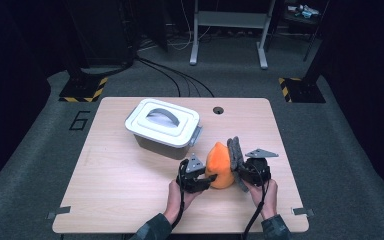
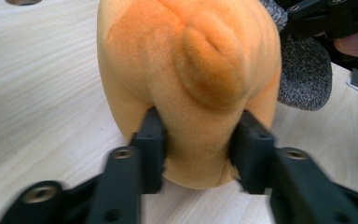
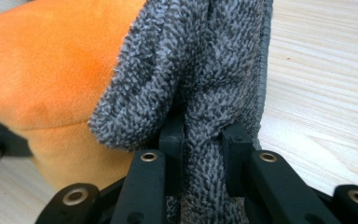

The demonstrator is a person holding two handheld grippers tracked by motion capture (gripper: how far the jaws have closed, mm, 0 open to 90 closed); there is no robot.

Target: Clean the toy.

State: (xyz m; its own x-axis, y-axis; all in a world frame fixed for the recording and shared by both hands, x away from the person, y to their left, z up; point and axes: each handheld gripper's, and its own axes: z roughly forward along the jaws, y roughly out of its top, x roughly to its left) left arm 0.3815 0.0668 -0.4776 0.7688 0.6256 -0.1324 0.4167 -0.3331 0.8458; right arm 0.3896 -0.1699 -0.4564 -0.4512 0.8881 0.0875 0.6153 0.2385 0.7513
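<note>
Low and right of centre in the high view, the orange plush toy stands on the counter. The left hand-held gripper clamps its base; the right hand-held gripper pinches the grey cloth beside it. Wiping or wrapping seems underway; next likely needs the cloth drawn across the toy.

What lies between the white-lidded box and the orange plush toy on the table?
Nothing: in the high view, just bare wood of the table separates the box from the orange plush toy.
</note>
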